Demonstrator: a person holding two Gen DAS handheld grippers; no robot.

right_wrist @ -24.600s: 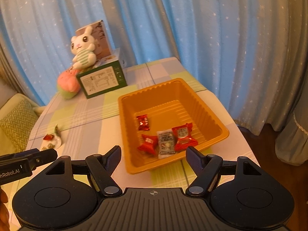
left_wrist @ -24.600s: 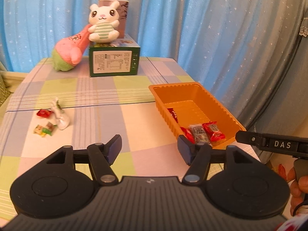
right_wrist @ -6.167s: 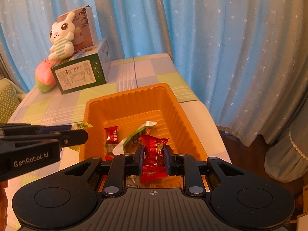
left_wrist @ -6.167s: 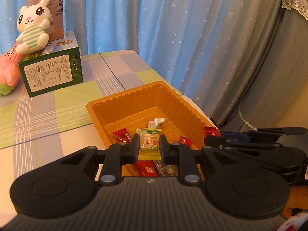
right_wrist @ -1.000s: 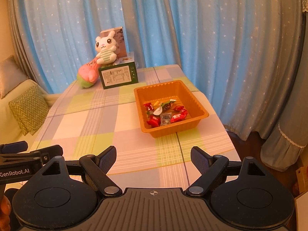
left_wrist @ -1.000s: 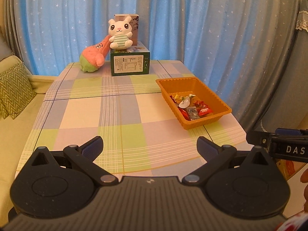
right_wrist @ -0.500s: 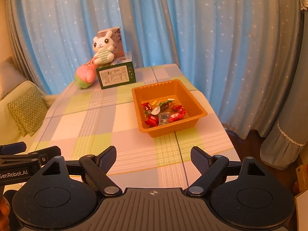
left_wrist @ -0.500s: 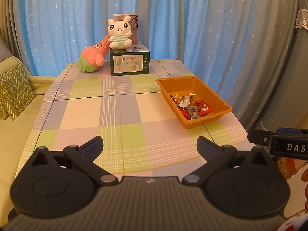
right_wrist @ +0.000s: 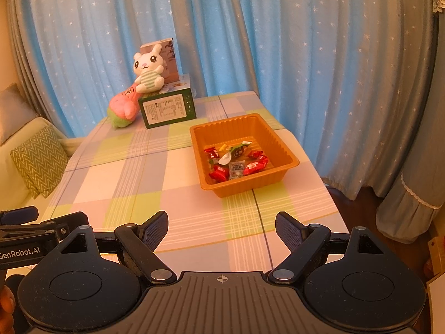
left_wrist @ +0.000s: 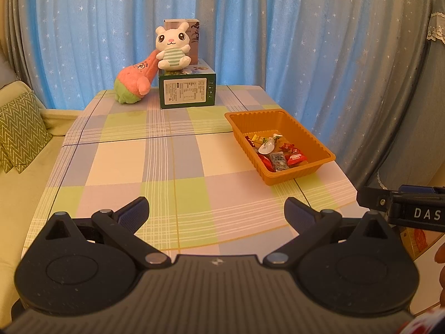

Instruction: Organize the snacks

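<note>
An orange tray (left_wrist: 319,144) stands on the right side of the checked table (left_wrist: 172,167) and also shows in the right wrist view (right_wrist: 281,142). Several wrapped snacks (left_wrist: 278,153) lie inside it, red, green and white ones (right_wrist: 236,161). My left gripper (left_wrist: 217,213) is open and empty, held back above the table's near edge. My right gripper (right_wrist: 222,229) is open and empty, also well short of the tray. Each gripper's side shows at the edge of the other's view.
A green box (left_wrist: 187,90) with a white bunny toy (left_wrist: 172,46) on it and a pink plush (left_wrist: 133,82) stand at the table's far end. Blue star curtains hang behind. A sofa with a patterned cushion (left_wrist: 19,130) is at the left.
Both grippers have stayed open and barely moved over the last second; the right one has drifted slightly. Earlier each held a snack over the tray; those snacks now lie in it.
</note>
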